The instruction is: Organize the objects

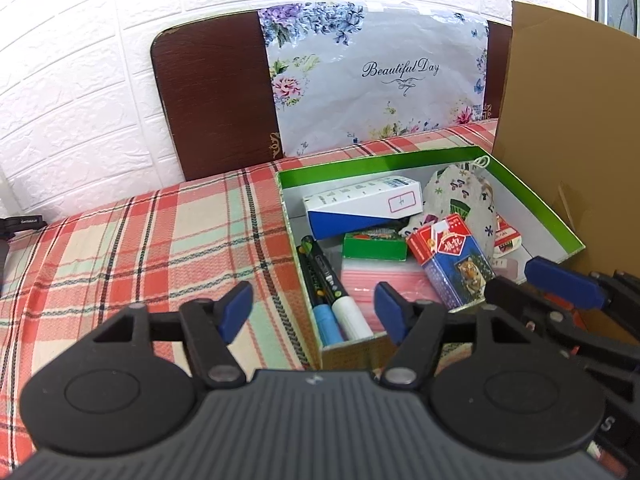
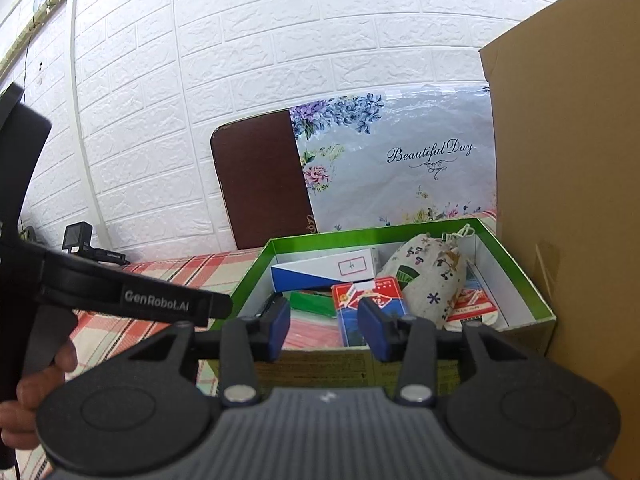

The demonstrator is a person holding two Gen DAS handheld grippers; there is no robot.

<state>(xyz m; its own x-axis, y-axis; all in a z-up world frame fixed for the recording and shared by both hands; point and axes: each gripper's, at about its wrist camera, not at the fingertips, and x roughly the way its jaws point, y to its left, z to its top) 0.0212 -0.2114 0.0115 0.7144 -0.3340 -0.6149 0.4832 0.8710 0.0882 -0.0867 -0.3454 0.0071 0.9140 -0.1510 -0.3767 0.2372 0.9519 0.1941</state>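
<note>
An open green-rimmed box (image 1: 380,160) stands on the plaid cloth. It holds a white and blue carton (image 1: 360,208), a patterned fabric pouch (image 1: 460,196), a red and blue card pack (image 1: 452,260), a small green box (image 1: 374,246), markers (image 1: 328,292) and a pink zip bag (image 1: 384,284). My left gripper (image 1: 313,312) hovers open over the box's near left corner, with nothing held. My right gripper (image 2: 328,326) is open and empty at the near wall of the box (image 2: 360,236), in front of the card pack (image 2: 368,296). One of its blue pads (image 1: 564,284) shows in the left wrist view.
A tall cardboard box (image 1: 560,120) stands right against the green box. A floral "Beautiful Day" bag (image 1: 376,80) and a dark brown board (image 1: 216,100) lean on the white brick wall. Plaid cloth (image 1: 120,248) spreads left. A small black camera (image 2: 76,236) sits far left.
</note>
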